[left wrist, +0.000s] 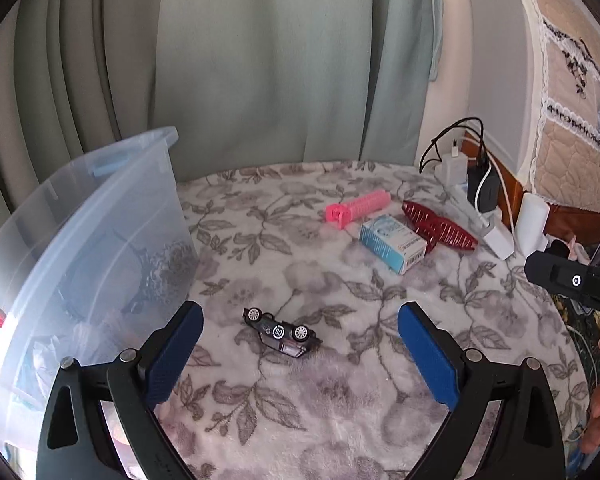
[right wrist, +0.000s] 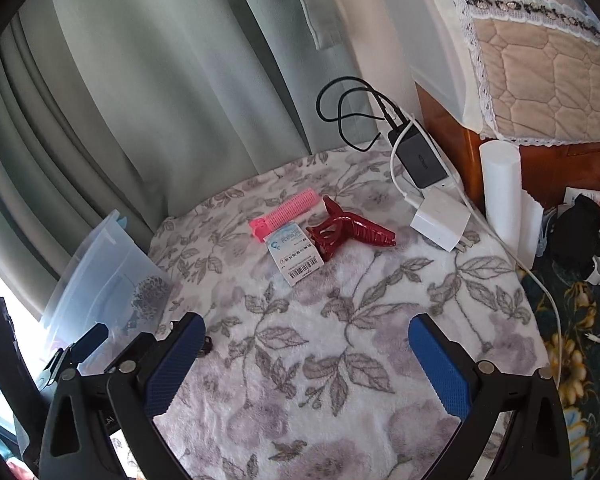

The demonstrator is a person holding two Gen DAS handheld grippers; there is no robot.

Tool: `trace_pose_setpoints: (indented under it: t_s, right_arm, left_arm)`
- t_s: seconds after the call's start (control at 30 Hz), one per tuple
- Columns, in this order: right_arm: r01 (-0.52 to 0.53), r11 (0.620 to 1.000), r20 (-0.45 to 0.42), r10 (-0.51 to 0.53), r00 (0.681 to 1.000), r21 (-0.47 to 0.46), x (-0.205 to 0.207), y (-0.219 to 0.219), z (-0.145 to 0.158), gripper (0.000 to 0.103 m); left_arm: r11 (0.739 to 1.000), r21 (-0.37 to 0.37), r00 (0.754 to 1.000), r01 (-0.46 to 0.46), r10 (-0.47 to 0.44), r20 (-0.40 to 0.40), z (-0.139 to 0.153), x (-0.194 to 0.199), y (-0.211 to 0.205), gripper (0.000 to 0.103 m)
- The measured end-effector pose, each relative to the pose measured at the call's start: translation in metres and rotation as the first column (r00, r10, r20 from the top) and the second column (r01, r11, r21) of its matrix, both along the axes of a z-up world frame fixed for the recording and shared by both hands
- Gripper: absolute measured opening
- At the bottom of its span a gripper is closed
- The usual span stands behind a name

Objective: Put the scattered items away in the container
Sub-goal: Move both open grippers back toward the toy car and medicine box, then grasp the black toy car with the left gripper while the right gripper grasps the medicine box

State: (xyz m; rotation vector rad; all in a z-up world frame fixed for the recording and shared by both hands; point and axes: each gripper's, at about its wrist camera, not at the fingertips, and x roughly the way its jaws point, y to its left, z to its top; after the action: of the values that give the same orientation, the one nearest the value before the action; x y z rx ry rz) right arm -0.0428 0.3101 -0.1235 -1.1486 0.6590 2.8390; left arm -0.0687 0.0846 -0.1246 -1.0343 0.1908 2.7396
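Observation:
A small dark toy car (left wrist: 281,333) lies on its side on the floral blanket, just ahead of and between the fingers of my open, empty left gripper (left wrist: 300,354). A clear plastic bin (left wrist: 100,240) with items inside stands at the left; it also shows in the right wrist view (right wrist: 108,276). Farther back lie a pink hair roller (left wrist: 358,206), a blue-white box (left wrist: 392,244) and a red hair claw (left wrist: 440,226). In the right wrist view the roller (right wrist: 286,214), box (right wrist: 294,256) and claw (right wrist: 350,232) lie ahead of my open, empty right gripper (right wrist: 306,364).
A power strip with chargers and cables (right wrist: 424,168) lies at the blanket's back right, beside a white cylinder (right wrist: 500,192) and a wooden bed frame (right wrist: 460,132). Curtains (left wrist: 260,60) hang behind. The blanket (right wrist: 340,360) ends at the right over patterned fabric.

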Motion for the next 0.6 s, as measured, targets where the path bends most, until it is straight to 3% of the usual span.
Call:
trace_pose_setpoints:
  t_s: [0.2, 0.43, 0.6]
  right_arm:
    - [-0.014, 0.999, 0.054, 0.012, 0.998, 0.039, -0.028, 0.002, -0.014, 0.103]
    - [-0.136, 0.985, 0.095, 0.127, 0.987, 0.101, -0.079, -0.022, -0.027, 0.097]
    - [-0.206, 0.974, 0.116, 0.196, 0.974, 0.091, -0.106, -0.032, -0.041, 0.091]
  left_arm:
    - [0.999, 0.029, 0.998, -0.032, 0.031, 0.054, -0.024, -0.025, -0.002, 0.098]
    - [0.995, 0.056, 0.988, -0.078, 0.069, 0.141, -0.051, -0.056, -0.004, 0.098]
    - [0.990, 0.072, 0.977, -0.120, 0.105, 0.187, -0.065, -0.071, -0.012, 0.098]
